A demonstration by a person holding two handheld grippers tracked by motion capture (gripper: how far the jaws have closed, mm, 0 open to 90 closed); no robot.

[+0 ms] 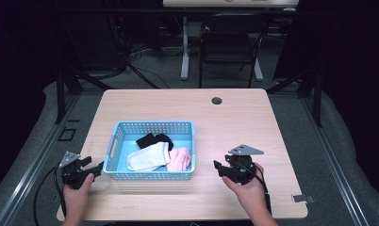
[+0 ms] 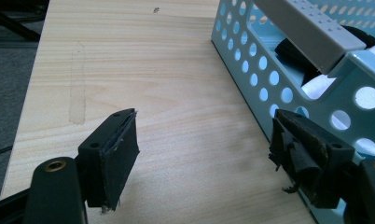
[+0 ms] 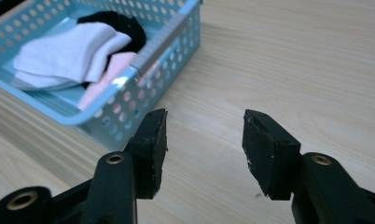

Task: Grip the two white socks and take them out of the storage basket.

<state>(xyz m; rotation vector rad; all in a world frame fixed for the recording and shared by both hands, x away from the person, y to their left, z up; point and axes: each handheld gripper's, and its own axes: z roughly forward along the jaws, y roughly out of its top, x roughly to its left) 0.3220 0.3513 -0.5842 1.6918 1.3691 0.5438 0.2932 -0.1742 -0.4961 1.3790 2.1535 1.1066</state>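
The left gripper (image 1: 94, 168) is gaping wide, holding nothing, with the basket (image 1: 150, 176) touching or just beside its right jaw. The right gripper (image 3: 205, 135) is also spreading wide and empty over bare table (image 3: 288, 60); the basket is sitting just ahead to its left.

The high view looks forward and down over the whole bench (image 1: 234, 117). Each gripper view sits low and close, facing the blue basket (image 1: 152, 128) from opposite sides; all three share it.
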